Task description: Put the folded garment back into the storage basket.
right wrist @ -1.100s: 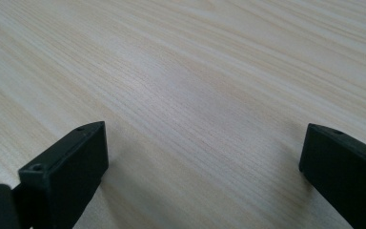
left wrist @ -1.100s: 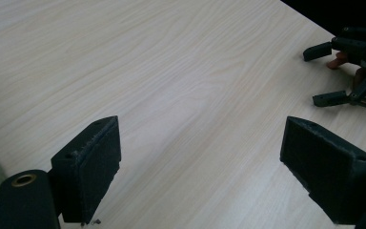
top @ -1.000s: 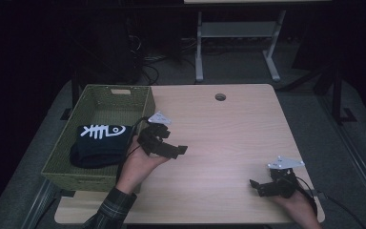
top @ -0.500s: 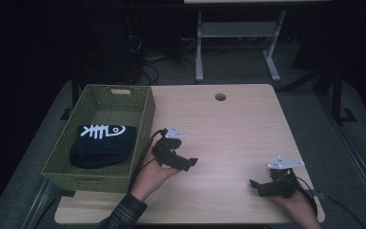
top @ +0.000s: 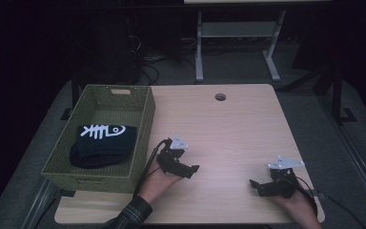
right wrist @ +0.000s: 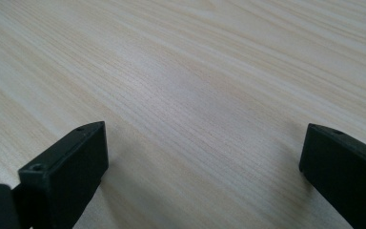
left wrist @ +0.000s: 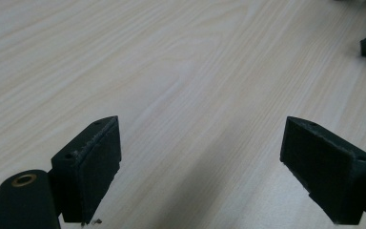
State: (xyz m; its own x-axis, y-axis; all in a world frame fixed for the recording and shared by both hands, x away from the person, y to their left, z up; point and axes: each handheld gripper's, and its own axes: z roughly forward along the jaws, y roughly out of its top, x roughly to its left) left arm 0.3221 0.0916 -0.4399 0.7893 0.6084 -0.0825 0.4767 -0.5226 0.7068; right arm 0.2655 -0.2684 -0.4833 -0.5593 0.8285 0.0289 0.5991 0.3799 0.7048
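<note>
The high view takes in the woven basket (top: pixel 143 121) at the table's (top: pixel 233 124) left edge, with a folded black garment (top: pixel 102 145) bearing a white fish-skeleton print lying inside. The left gripper (top: pixel 186 168) sits just right of the basket near the front edge, the right gripper (top: pixel 263 187) at the front right corner. Both gripper views show jaws spread wide over bare wood, gripping nothing
</note>
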